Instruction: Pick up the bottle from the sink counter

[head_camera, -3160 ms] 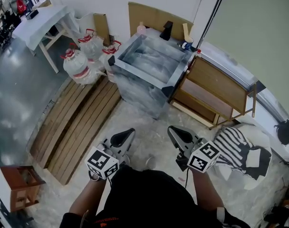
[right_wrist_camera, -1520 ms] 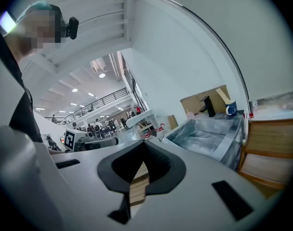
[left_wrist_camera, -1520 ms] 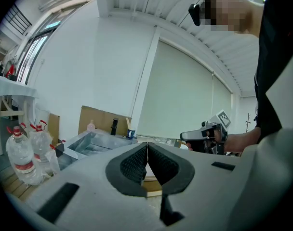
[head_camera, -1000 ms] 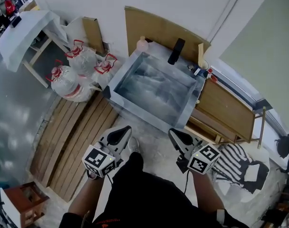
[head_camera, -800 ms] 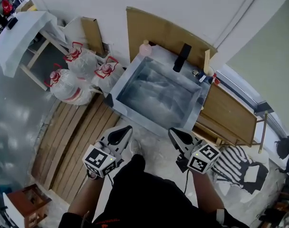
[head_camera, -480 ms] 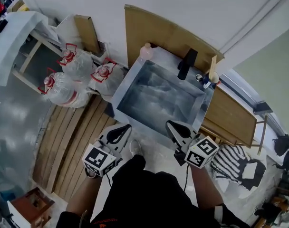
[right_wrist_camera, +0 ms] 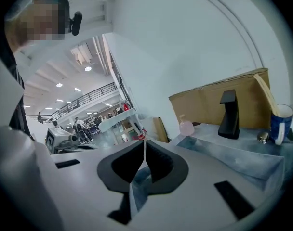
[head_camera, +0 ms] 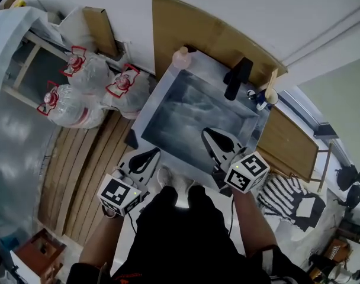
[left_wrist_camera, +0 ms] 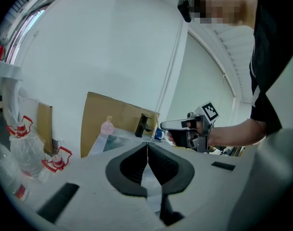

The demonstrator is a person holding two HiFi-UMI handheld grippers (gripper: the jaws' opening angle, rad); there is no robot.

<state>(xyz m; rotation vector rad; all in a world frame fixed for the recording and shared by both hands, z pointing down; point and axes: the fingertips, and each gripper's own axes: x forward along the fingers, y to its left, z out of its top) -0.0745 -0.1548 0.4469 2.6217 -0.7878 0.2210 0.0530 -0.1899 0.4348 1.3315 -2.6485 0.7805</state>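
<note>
In the head view the bottle (head_camera: 181, 57) stands on the far left corner of the steel tabletop round the sink (head_camera: 149, 102), against a cardboard sheet (head_camera: 186, 25) and well apart from my left claw (head_camera: 149, 154) and right claw (head_camera: 208, 135). Water jugs (head_camera: 79, 96) sit on the floor beside it. In the left gripper view that claw is pinched together, empty. The right gripper view shows the same, with the bottle left of the faucet (right_wrist_camera: 229, 113). It looks small, light and smooth, so I'd grip its round belly gently.
</note>
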